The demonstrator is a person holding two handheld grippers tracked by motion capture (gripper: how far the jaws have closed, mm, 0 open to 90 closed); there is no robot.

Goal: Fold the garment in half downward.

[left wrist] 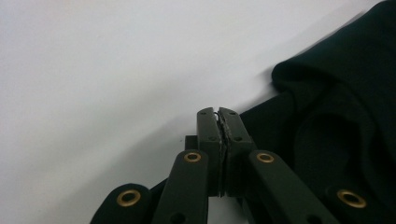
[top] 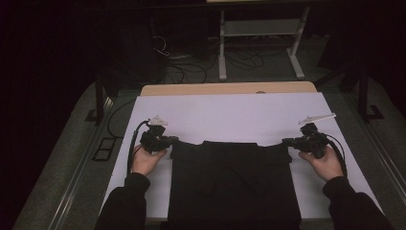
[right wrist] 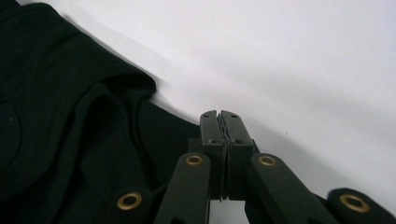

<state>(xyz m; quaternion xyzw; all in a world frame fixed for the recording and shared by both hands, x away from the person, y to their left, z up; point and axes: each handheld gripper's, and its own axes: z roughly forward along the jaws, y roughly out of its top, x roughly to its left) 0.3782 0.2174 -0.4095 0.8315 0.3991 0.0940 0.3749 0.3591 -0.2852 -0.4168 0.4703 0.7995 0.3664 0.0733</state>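
Left gripper: held in the left hand at the left side of the bench, pointing toward 3 o'clock, at the garment's far-left corner.
Left fingers: pressed together in the left gripper view; no cloth clearly showing between the tips, though dark fabric lies right beside and under them.
Garment: black, folded into a rough rectangle, flat on the white sheet covering the bench; centred on the near half, its near edge hanging at the 6 o'clock rim.
Long axis: from 12 to 6 o'clock, judged from the high view; far edge running from 9 to 3 o'clock between the two grippers.
Far corners: rolled, rounded lump of cloth at each one, seen at 2 o'clock of the tips in the left gripper view and at 10 o'clock in the right gripper view.
Right gripper: held in the right hand, pointing toward 9 o'clock, at the far-right corner.
Right fingers: closed tight on each other; cloth close alongside, a pinch on it not confirmed.
Nearer hand: neither; both about equally close, one per corner.
Deciding relation: garment lying inward of each set of tips, so any lift or fold likely hinges on both corners moving together along the 12-to-6 line.
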